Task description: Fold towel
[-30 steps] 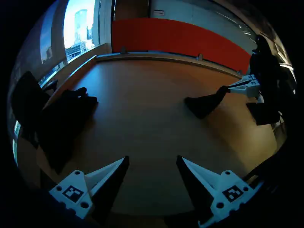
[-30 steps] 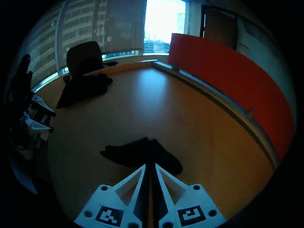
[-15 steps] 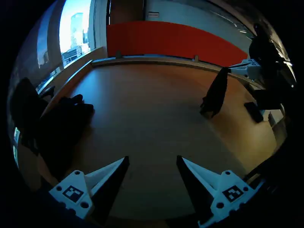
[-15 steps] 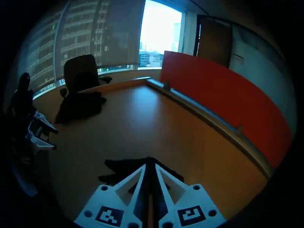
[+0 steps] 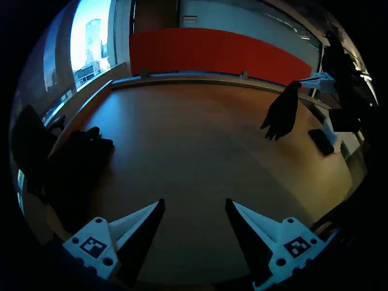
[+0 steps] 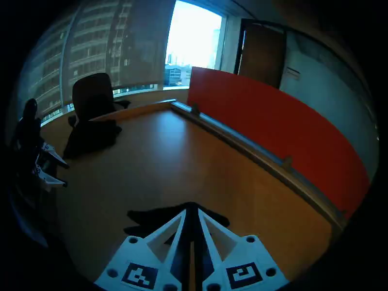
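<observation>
Two grippers work over a wide wooden table (image 5: pixel 194 140) edged at its far side by a long red divider panel (image 5: pixel 218 51). In the left gripper view, the left gripper (image 5: pixel 194 208) hovers above the near edge of the table with its two fingers spread well apart and nothing between them, only bare wood below the gap. Toward the right edge of the table in that view, the right gripper (image 5: pixel 304 82) is raised above the surface, held by a person whose dark figure (image 5: pixel 347 72) stands at that side. From its tips the dark towel (image 5: pixel 282 112) hangs down in a narrow, limp bunch; whether its lowest corner touches the wood I cannot tell. A small dark flat object (image 5: pixel 320 141) lies on the table just beside the hanging towel, near the right edge.

In the right gripper view, the right gripper's fingers are pressed together with the towel pinched between them, and the dark cloth spreads out beneath the tips on both sides. A second dark heap of cloth (image 6: pixel 91 137) lies at the far left edge of the table, just in front of a dark office chair (image 6: pixel 92 93). Bright windows (image 6: pixel 194 43) rise behind the chair, and the left gripper shows small at the left, its fingers parted
</observation>
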Demonstrator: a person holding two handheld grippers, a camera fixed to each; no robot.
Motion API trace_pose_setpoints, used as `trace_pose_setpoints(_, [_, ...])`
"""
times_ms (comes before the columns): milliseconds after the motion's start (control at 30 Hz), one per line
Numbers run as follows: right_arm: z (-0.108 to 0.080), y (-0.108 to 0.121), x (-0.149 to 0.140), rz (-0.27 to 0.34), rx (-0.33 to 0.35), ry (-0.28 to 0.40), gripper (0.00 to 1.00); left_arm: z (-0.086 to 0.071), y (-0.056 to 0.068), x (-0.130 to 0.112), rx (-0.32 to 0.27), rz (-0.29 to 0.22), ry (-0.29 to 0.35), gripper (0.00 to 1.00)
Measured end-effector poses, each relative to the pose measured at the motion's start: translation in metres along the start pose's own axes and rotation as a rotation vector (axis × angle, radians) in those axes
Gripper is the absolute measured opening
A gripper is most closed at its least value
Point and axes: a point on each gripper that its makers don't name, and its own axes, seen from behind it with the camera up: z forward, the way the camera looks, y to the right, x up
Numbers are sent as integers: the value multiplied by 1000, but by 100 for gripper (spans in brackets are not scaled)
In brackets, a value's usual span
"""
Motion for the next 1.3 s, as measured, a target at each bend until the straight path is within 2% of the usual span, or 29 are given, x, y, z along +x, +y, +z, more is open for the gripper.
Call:
trace_pose_setpoints(233, [-16,33,-19,52,-26,-30,2,5,4,1,-4,10,-8,92])
trace_pose_setpoints(1000, [-76,146,-70,150,-150,-107,2,15,17,6,-14,33,-31,92])
trace_pose_setpoints(1300, [-97,190,-100,175,-207,-158,2,17,23,8,-14,41,-40,92])
